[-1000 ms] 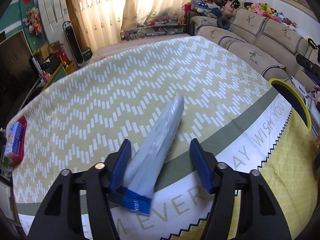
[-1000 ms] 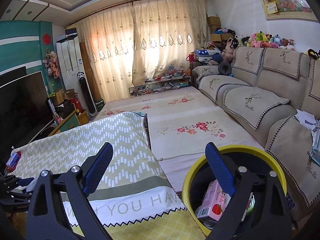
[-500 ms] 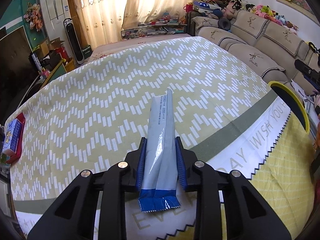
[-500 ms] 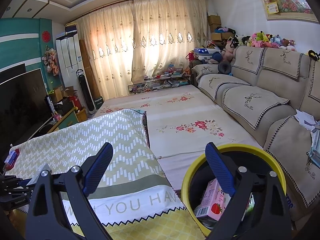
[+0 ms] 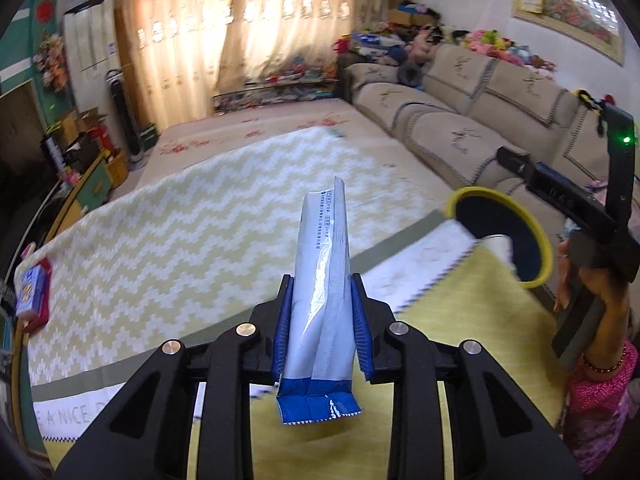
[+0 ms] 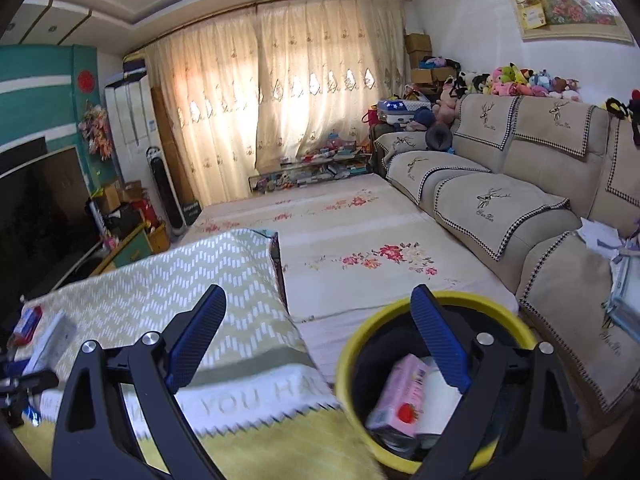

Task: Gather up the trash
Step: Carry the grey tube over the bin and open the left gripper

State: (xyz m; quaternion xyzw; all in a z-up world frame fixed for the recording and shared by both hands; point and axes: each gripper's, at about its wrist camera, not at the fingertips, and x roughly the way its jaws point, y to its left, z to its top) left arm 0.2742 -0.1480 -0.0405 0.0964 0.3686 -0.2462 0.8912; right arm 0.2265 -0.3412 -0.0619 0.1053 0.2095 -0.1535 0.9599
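My left gripper [image 5: 322, 284] is shut on a grey and blue foil wrapper [image 5: 322, 280] and holds it upright above the table's patterned cloth [image 5: 180, 232]. The yellow-rimmed black trash bin [image 5: 516, 236] stands off the table's right edge. In the right wrist view the bin [image 6: 360, 340] is just below my open, empty right gripper [image 6: 316, 332], with a pink strawberry carton [image 6: 400, 396] and white trash inside. The held wrapper also shows small at the far left of the right wrist view [image 6: 52, 340].
A small red and blue box [image 5: 32, 292] lies at the table's left edge. A beige sofa [image 6: 520, 200] runs along the right wall. A floral mat [image 6: 360, 240] covers the floor beyond the table. A TV and cabinet [image 6: 40, 216] stand at the left.
My left gripper closed on the wrapper, lifted it off the cloth and turned right toward the bin. My right gripper stayed open over the bin, shifting slightly.
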